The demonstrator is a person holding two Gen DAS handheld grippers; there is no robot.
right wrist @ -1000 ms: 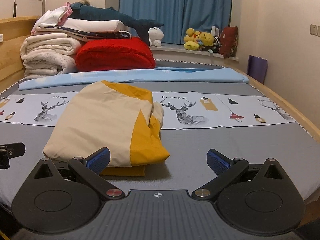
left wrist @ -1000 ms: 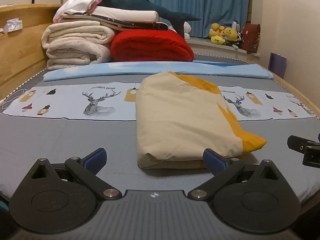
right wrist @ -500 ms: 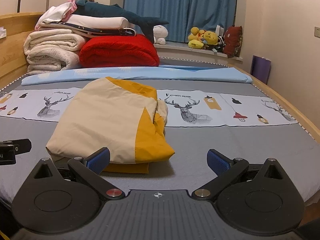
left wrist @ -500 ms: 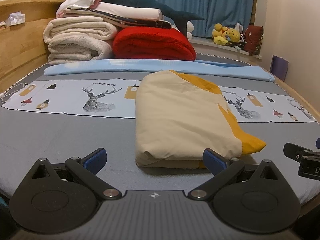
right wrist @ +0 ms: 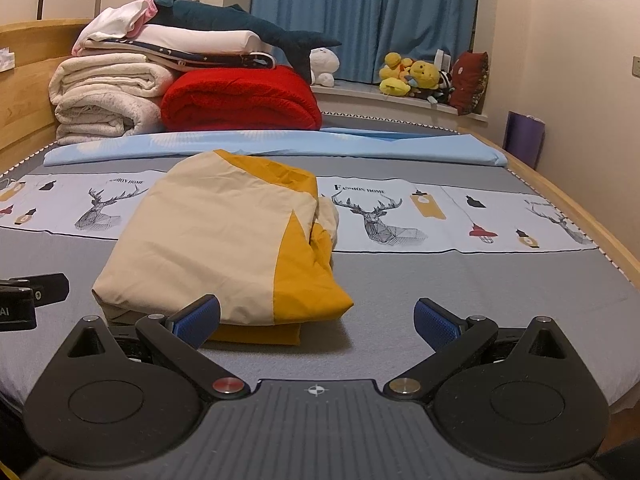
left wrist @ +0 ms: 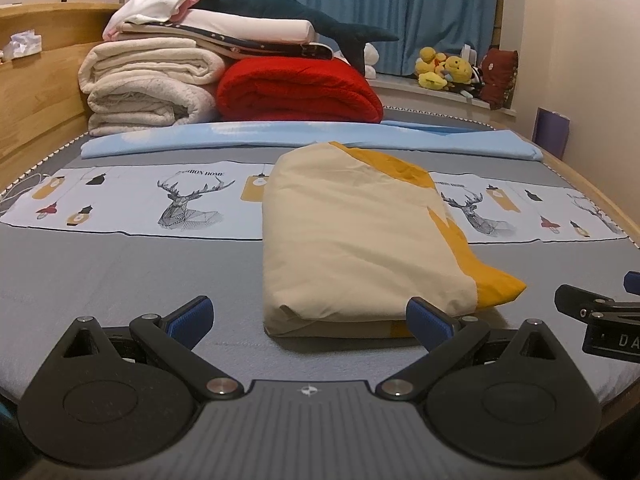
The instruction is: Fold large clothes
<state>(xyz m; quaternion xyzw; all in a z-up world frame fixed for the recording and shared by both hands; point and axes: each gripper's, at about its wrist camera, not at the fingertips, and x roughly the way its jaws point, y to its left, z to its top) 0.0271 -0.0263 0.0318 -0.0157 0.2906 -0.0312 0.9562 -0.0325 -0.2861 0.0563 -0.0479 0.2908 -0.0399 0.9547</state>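
A cream and mustard-yellow garment [left wrist: 352,232] lies folded in a thick rectangle on the grey bed sheet [left wrist: 120,272]; it also shows in the right wrist view [right wrist: 224,240]. My left gripper [left wrist: 308,316] is open and empty, just short of the fold's near edge. My right gripper [right wrist: 316,318] is open and empty, in front of the garment's yellow near corner. Each gripper's tip shows at the edge of the other's view.
Folded white blankets [left wrist: 148,84], a red blanket [left wrist: 296,90] and a plush shark [left wrist: 288,8] are stacked at the headboard end. A light blue sheet [left wrist: 304,138] lies across the bed. Plush toys [right wrist: 416,76] sit on the window ledge. A wooden bed rail [right wrist: 580,216] runs along the right.
Both grippers have drawn back slightly and tilted a little; the garment sits lower in the views. The garment has not moved. Both jaws stay open.
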